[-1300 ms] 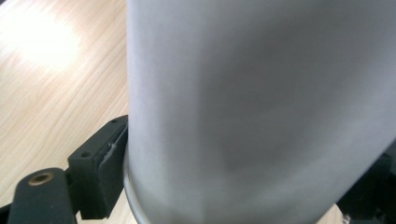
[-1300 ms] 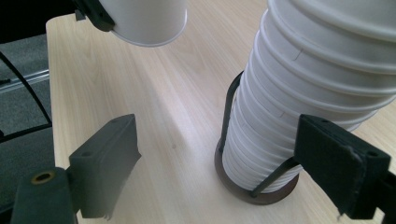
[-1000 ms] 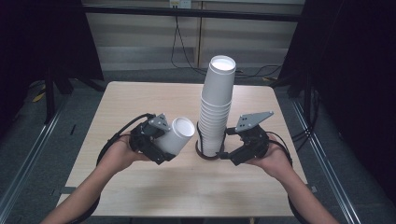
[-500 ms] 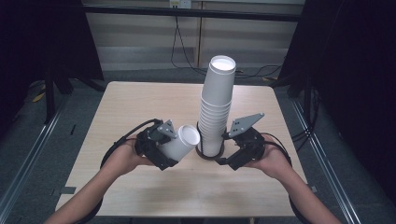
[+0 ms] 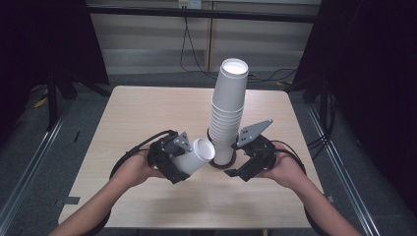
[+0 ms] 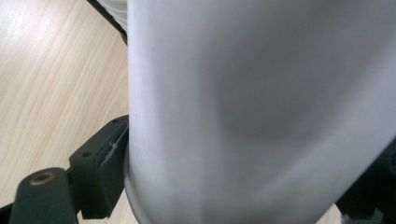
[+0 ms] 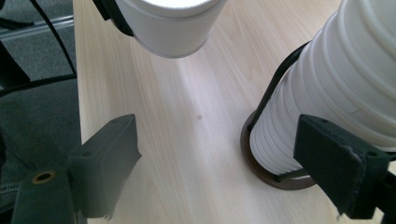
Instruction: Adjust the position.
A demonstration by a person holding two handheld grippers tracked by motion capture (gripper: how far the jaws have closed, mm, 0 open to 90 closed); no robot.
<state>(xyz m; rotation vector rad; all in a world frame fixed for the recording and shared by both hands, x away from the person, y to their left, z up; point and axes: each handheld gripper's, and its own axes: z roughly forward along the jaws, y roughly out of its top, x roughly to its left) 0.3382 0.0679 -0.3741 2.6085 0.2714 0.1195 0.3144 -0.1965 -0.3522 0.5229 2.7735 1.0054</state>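
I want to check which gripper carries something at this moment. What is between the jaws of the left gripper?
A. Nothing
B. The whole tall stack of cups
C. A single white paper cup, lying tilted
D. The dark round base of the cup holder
C: in the high view the left gripper is closed on one white cup, which lies tilted with its open mouth toward the tall stack, and the left gripper view shows a jaw pad against the cup's wall.

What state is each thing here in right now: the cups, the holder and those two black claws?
Single cup: tilted on its side, clamped in the left gripper.
Cup stack: upright, nested, leaning slightly, seated in its holder.
Holder: standing on the table.
Right gripper: jaws open, empty, beside the stack's base.
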